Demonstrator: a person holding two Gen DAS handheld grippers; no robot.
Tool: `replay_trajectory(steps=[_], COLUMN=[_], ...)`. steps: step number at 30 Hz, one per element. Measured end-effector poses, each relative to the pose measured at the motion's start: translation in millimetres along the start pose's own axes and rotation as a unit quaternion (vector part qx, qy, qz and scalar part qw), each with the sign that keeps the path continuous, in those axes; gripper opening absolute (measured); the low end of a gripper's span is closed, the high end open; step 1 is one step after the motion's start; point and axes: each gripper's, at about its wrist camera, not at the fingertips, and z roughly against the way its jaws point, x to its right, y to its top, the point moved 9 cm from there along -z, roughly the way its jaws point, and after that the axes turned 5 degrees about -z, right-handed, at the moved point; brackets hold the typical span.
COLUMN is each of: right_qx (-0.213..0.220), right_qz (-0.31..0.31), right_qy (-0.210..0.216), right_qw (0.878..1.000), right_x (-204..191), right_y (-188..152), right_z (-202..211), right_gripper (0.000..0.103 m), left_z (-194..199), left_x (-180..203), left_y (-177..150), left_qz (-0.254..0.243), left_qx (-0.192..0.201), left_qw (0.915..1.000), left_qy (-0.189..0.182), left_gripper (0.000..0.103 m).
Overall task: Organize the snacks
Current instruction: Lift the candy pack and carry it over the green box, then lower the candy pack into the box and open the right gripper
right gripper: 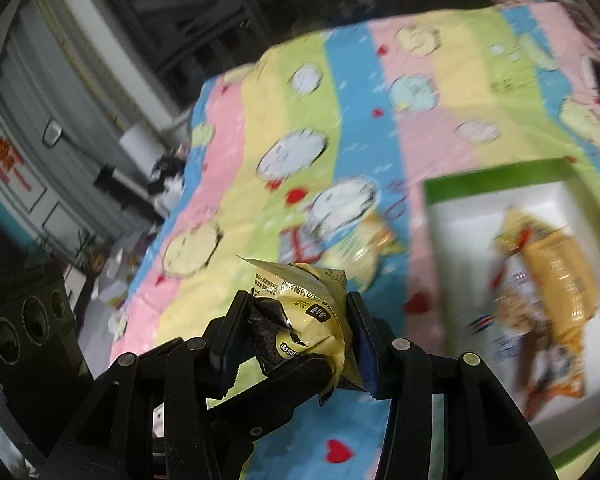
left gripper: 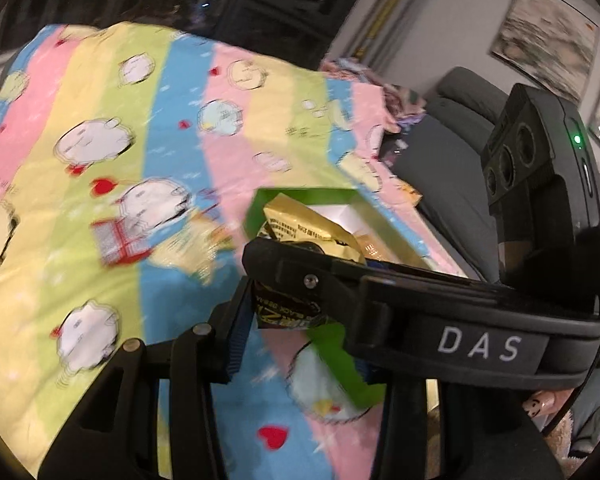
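**Both grippers on one gold-and-black snack packet above the striped cloth**

The right gripper pinches a crumpled gold-and-black snack packet between its two pads, which press on the packet's left and right sides. The packet's long axis runs up and away from the jaws, its flat sealed end pointing ahead and slightly left over the striped cartoon cloth.

In the left wrist view the left gripper has the same packet between its fingers, the gold end sticking up past the right gripper's finger that crosses in front; whether the left pads actually press on it I cannot tell.

Right of the packet a green-rimmed white box lies on the cloth, holding blurred orange-yellow packets. A red checked packet lies loose on the cloth
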Motion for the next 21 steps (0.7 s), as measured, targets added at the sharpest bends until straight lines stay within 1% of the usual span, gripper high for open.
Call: replay_trajectory(steps=[4, 7, 10, 14, 16, 19, 21], right_qx=[0.038, 0.050, 0.050, 0.040, 0.034, 0.013, 0.008], right_qz=[-0.021, -0.042, -0.078, -0.116, -0.125, -0.157, -0.166], right_qy=[-0.008, -0.003, -0.002, -0.013, -0.016, -0.005, 0.001], right_qw=[0.999, 0.998, 0.996, 0.992, 0.991, 0.988, 0.986], right_x=[30, 50, 76, 108, 120, 134, 139], right_y=[19, 29, 37, 43, 44, 39, 38], right_z=[19, 20, 15, 5, -1, -14, -19], right_gripper=[0.050, 0.049, 0.049, 0.049, 0.049, 0.048, 0.048], left_z=[-26, -47, -73, -101, -113, -127, -132], left_x=[25, 37, 42, 43, 42, 38, 34], left_y=[17, 25, 27, 26, 23, 17, 16], left_qz=[-0.035, -0.056, -0.067, -0.071, -0.076, -0.075, -0.069], left_qx=[0.003, -0.007, -0.027, -0.045, -0.058, -0.076, -0.078], left_qw=[0.9993, 0.9984, 0.9974, 0.9964, 0.9953, 0.9933, 0.9935], left_qy=[-0.011, -0.002, 0.000, 0.003, 0.017, 0.044, 0.045], left_gripper=[0.042, 0.042, 0.042, 0.042, 0.042, 0.041, 0.041])
